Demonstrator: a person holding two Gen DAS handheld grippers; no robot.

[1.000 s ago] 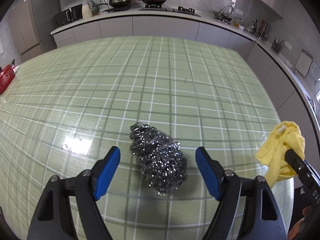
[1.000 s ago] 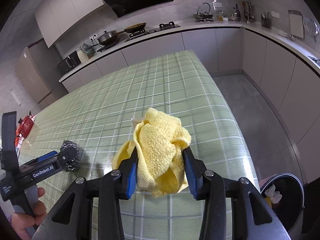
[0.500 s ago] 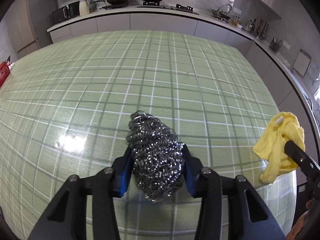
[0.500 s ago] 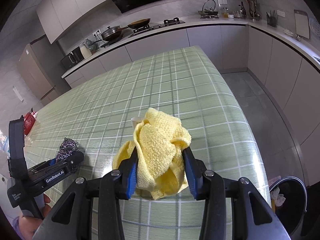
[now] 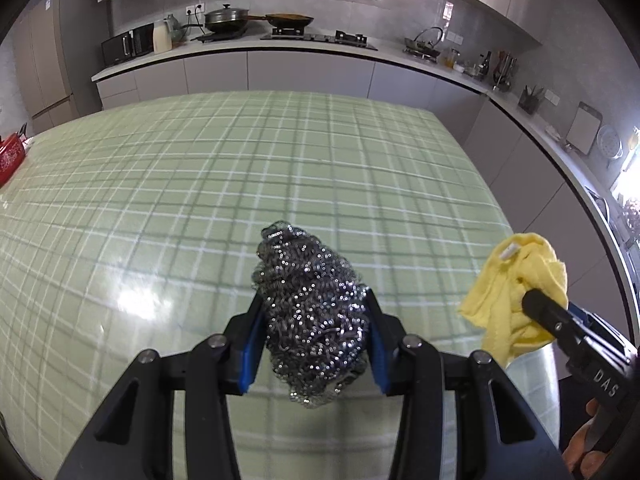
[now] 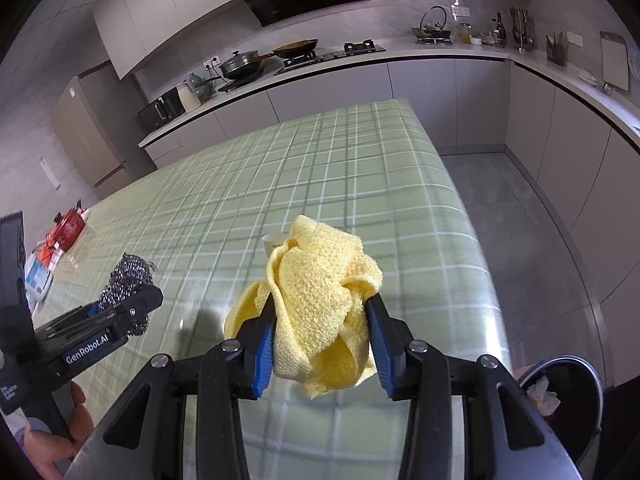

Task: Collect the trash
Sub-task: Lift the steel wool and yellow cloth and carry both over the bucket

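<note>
My left gripper (image 5: 314, 336) is shut on a steel wool scourer (image 5: 312, 312) and holds it above the green checked table (image 5: 240, 184). The scourer also shows in the right wrist view (image 6: 126, 280), in the left gripper (image 6: 116, 312). My right gripper (image 6: 322, 340) is shut on a crumpled yellow cloth (image 6: 320, 304), held above the table's near right corner. The cloth also shows in the left wrist view (image 5: 516, 292), at the right. A black trash bin (image 6: 560, 396) with white paper inside stands on the floor at the lower right.
A small paper cup (image 6: 274, 242) stands on the table just behind the cloth. A red kettle (image 6: 68, 228) and a few items sit at the table's far left edge. Kitchen counters (image 6: 400, 56) run along the back and right walls.
My left gripper closed on the scourer and lifted it off the table. My right gripper kept its hold on the cloth and rose slightly.
</note>
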